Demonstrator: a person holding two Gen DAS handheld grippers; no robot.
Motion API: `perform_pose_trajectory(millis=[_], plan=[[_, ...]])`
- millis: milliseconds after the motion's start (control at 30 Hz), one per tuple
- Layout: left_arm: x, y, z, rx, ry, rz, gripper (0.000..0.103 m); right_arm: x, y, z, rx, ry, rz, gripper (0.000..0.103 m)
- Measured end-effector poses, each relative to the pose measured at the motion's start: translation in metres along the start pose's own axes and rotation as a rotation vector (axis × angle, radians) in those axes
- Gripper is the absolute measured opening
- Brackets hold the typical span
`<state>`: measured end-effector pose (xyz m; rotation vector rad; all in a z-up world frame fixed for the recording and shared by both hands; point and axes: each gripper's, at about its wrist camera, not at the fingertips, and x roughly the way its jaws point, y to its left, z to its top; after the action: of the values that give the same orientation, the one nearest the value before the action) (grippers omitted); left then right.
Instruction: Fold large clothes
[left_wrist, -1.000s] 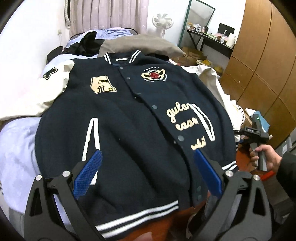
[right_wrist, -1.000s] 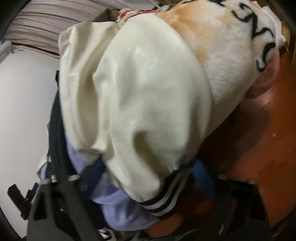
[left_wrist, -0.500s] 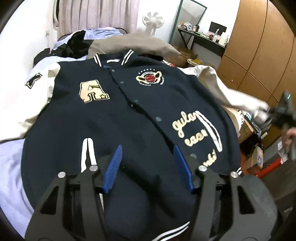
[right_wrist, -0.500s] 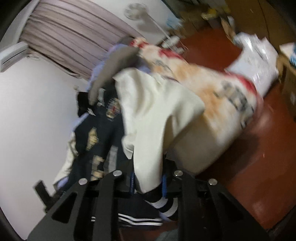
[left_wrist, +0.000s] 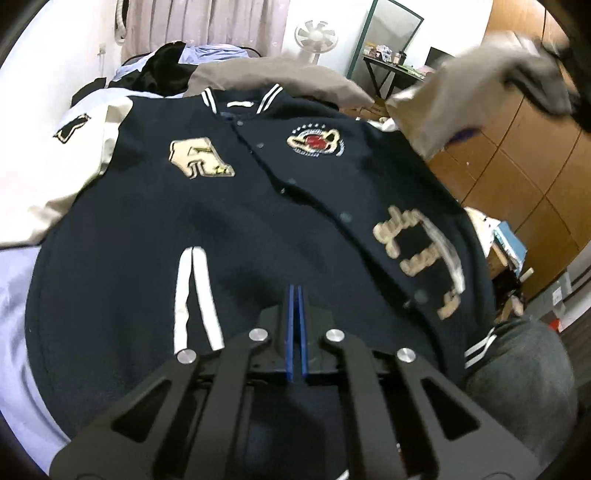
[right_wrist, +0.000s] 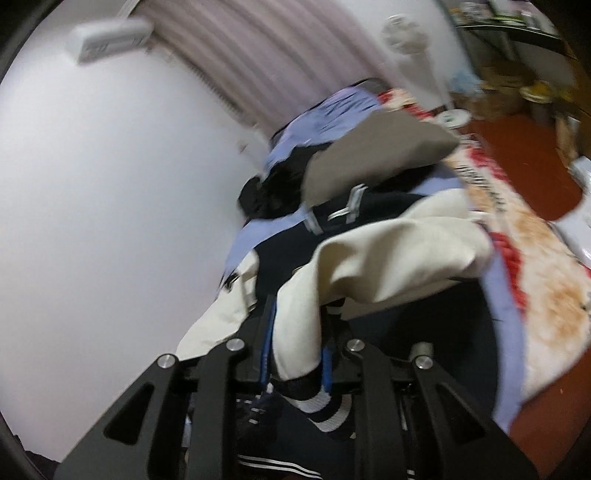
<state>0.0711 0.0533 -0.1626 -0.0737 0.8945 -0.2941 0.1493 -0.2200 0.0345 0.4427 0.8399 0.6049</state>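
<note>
Right wrist: sleeve (right_wrist: 373, 266) in tool (right_wrist: 295, 354)

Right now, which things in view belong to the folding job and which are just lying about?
In the job:
- navy varsity jacket
- its cream sleeve, gripped near the cuff by the right claw
- left claw, shut over the jacket

Lying about:
- grey pillow
- black garment
- fan
- patterned blanket

Navy varsity jacket (left_wrist: 229, 229), front up, buttoned, spread flat on bed. Cream patches, white pocket stripes, striped collar. One cream sleeve (right_wrist: 388, 258) lifted above body; other sleeve (left_wrist: 55, 162) lies outspread.
</note>
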Motion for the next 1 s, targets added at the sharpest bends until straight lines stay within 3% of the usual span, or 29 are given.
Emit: perform_pose_trajectory(millis=[133, 400, 467, 600, 800, 833, 867, 933, 1000], plan=[[0.013, 0.007, -0.015, -0.006, 0.048, -0.017, 0.002, 0.068, 0.044, -0.002, -0.026, 0.075, 0.056, 0.020], [0.006, 0.022, -0.019, -0.127, 0.004, -0.031, 0.002, 0.214, 0.118, -0.031, -0.079, 0.347, 0.110, 0.020], [0.010, 0.028, -0.021, -0.158, 0.017, -0.032, 0.002, 0.253, 0.119, -0.048, -0.081, 0.452, 0.094, 0.020], [0.011, 0.030, -0.025, -0.155, 0.030, -0.024, 0.002, 0.294, 0.109, -0.081, -0.090, 0.582, 0.053, 0.020], [0.008, 0.030, -0.032, -0.134, 0.039, -0.020, 0.002, 0.308, 0.072, -0.116, -0.027, 0.647, 0.059, 0.023], [0.008, 0.029, -0.032, -0.129, 0.042, -0.017, 0.002, 0.303, 0.070, -0.120, -0.025, 0.648, 0.076, 0.031], [0.007, 0.028, -0.032, -0.128, 0.040, -0.016, 0.002, 0.300, 0.070, -0.121, -0.022, 0.656, 0.079, 0.052], [0.005, 0.027, -0.031, -0.129, 0.034, -0.014, 0.002, 0.286, 0.071, -0.123, 0.015, 0.691, 0.102, 0.077], [0.003, 0.025, -0.030, -0.129, 0.027, -0.003, 0.002, 0.267, 0.076, -0.118, 0.010, 0.683, 0.134, 0.077]])
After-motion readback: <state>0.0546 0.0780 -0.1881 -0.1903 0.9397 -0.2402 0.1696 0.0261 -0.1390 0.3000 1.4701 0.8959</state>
